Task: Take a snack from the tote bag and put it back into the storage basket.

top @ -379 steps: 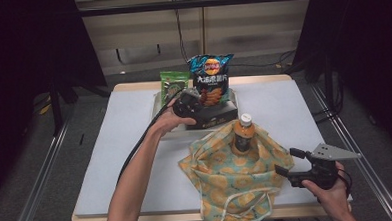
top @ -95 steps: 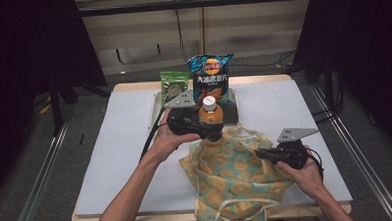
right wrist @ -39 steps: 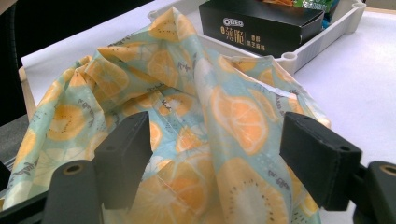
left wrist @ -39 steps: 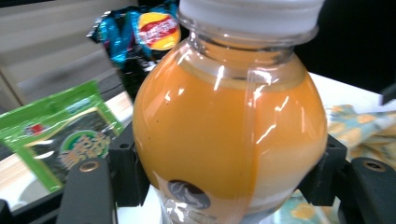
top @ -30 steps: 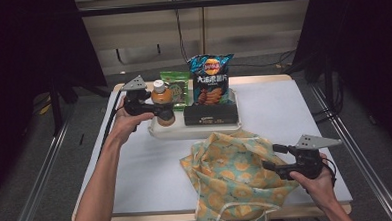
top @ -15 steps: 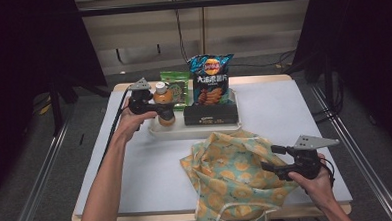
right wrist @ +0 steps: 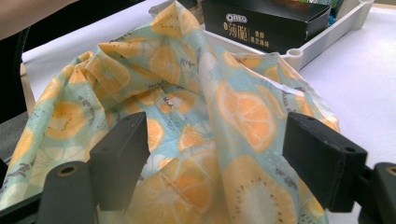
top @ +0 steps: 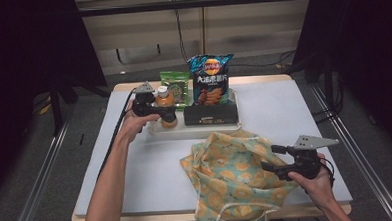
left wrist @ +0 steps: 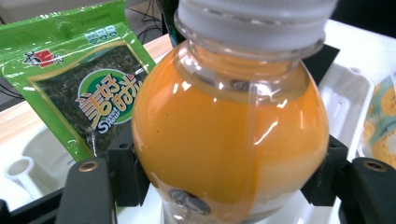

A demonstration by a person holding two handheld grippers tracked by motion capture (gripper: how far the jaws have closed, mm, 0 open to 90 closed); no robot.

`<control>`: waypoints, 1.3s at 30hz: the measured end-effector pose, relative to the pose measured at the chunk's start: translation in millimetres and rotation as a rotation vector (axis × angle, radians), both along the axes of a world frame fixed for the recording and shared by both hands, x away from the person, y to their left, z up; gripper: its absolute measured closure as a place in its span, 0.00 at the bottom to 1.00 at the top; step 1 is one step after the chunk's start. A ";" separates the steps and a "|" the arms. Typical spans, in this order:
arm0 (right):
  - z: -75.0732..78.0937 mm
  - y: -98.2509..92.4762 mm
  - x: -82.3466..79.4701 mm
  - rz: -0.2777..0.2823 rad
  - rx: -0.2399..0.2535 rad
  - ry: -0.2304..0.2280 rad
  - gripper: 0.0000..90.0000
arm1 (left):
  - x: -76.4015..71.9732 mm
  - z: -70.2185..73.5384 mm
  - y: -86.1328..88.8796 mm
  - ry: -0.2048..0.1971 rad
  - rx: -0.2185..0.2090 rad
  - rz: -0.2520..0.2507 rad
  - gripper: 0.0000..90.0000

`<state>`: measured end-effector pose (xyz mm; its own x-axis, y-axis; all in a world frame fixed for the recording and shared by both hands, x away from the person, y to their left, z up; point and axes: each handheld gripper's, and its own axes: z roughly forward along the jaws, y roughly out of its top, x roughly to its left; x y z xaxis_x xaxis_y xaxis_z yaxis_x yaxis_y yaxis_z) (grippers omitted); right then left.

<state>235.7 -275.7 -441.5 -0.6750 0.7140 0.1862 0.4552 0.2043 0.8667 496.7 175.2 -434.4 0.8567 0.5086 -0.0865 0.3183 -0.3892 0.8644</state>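
An orange juice bottle (top: 165, 98) with a white cap stands upright at the left end of the white tray (top: 212, 131), my left gripper (top: 167, 113) shut on its body. In the left gripper view both pads press the bottle's (left wrist: 224, 135) sides; whether its base rests on the tray I cannot tell. An orange-print cloth bag (top: 227, 174) lies crumpled at the table's front. My right gripper (top: 274, 156) stands open at the bag's right edge. In the right gripper view the cloth (right wrist: 187, 93) lies between and beyond the wide-apart jaws.
A green seaweed packet (top: 176, 84) and a blue chips bag (top: 211, 80) stand at the back of the tray. A black biscuit box (top: 210, 114) lies in the tray to the right of the bottle. The table's left and right parts are bare white.
My left gripper has sunk with the bottle toward the tray's left end. The right gripper and the bag have kept still.
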 end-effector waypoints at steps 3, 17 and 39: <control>0.2 0.9 -0.4 0.003 -0.002 -0.003 0.24 | -1.9 -1.3 2.7 -0.007 -0.004 -0.005 0.35; 0.2 1.1 0.1 0.001 -0.004 -0.001 0.24 | -7.7 -0.8 2.0 0.012 0.070 0.041 0.21; 5.8 -1.3 -2.4 -0.044 0.003 -0.040 0.14 | -46.7 33.9 21.7 0.016 0.003 0.131 0.04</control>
